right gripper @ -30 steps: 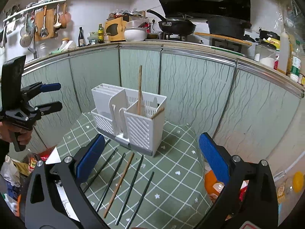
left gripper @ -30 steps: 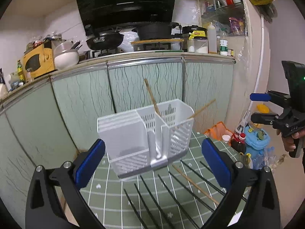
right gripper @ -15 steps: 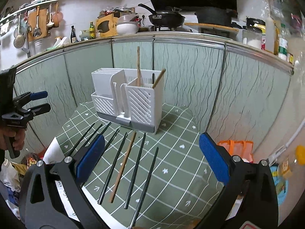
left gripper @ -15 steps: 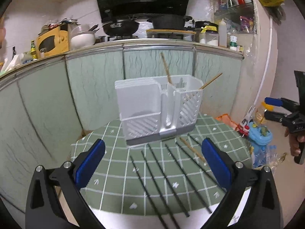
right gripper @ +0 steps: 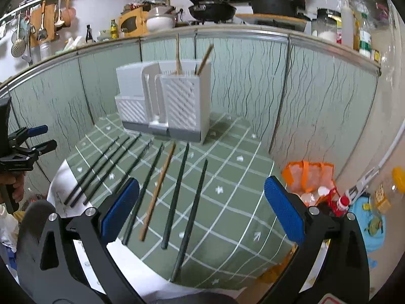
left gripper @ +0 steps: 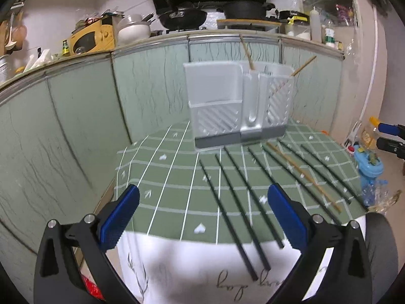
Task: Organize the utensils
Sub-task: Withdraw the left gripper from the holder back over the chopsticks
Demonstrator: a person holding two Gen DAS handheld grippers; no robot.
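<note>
Grippers hang empty above the near table edge, left gripper (left gripper: 202,217) and right gripper (right gripper: 201,212) both spread wide. Beyond them dark chopsticks (right gripper: 174,195) and one wooden chopstick (right gripper: 158,190) lie in a row on the green checked tablecloth (left gripper: 172,177). Farthest, the white utensil holder (right gripper: 172,103) holds two wooden chopsticks (right gripper: 177,53).

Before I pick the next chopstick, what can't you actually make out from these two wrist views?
- Utensil holder interior: walls hide it in both views, so how many chopsticks are inside is uncertain beyond the two wooden chopsticks sticking out.
- Black chopsticks: motion blur in the left view makes the count unclear; the left claw covers some near ends.
- Right view: the right claw finger hides part of one black chopstick.
</note>
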